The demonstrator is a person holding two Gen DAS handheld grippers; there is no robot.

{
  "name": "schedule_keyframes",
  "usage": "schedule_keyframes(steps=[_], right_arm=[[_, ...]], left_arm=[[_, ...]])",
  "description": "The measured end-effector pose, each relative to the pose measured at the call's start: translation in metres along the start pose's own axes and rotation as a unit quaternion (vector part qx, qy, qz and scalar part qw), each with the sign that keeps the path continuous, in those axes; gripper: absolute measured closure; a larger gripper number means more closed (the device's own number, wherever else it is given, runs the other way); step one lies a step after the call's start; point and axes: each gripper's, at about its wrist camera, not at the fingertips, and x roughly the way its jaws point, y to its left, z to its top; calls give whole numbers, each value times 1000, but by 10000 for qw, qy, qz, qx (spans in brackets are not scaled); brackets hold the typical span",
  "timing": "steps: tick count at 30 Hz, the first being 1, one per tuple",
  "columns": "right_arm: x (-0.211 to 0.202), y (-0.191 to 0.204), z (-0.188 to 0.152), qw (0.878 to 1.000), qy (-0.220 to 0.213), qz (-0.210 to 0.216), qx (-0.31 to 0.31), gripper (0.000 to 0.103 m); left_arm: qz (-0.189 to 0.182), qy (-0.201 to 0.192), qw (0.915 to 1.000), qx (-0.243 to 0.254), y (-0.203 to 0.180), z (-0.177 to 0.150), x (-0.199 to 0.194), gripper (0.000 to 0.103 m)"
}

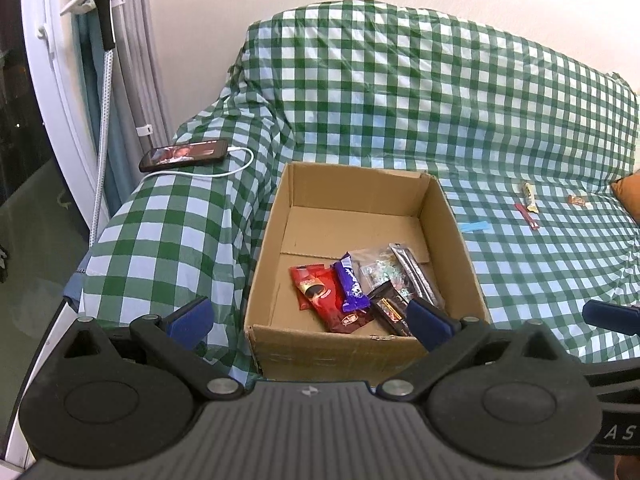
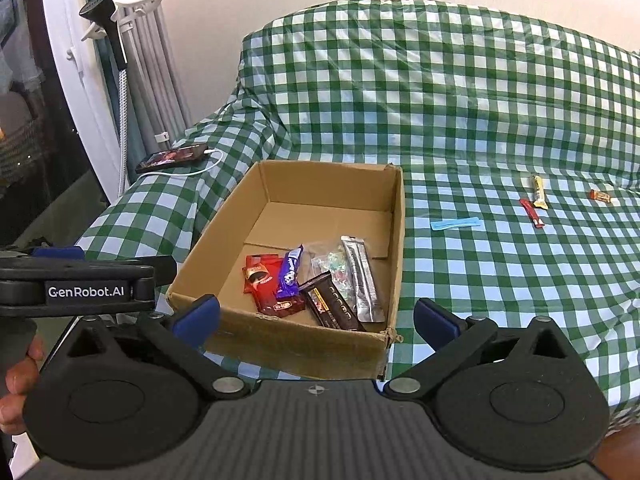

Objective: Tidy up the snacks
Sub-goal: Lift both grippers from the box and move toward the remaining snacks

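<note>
Here both grippers, left gripper (image 1: 310, 316) and right gripper (image 2: 318, 318), hold their fingers spread and empty above the cardboard box (image 2: 396, 216). Thin snacks, like the red stick (image 2: 532, 213), lie flat on the checked cover (image 2: 460, 120) and may slip when pinched.

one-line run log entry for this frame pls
left gripper: open, empty | right gripper: open, empty | cardboard box: several snacks inside | loose snacks: on checked cloth right of box

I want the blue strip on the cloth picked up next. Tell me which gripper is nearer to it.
Right. The blue strip lies just past the cardboard box, on the right gripper side. The left gripper hangs over the box's other front corner, the box between them.
</note>
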Motion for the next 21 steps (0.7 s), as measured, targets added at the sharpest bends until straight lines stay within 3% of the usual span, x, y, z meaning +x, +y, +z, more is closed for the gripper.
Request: schedule_keyframes(steps=[12, 21], right_arm=[[-6, -31, -3, 9983, -198, -201, 506, 0], [-5, -123, -21, 9861, -294, -798, 1430, 0]], left_arm=[[-225, -69, 9992, 321, -36, 21, 2, 0], [-654, 324, 9945, 753, -111, 51, 39, 0]])
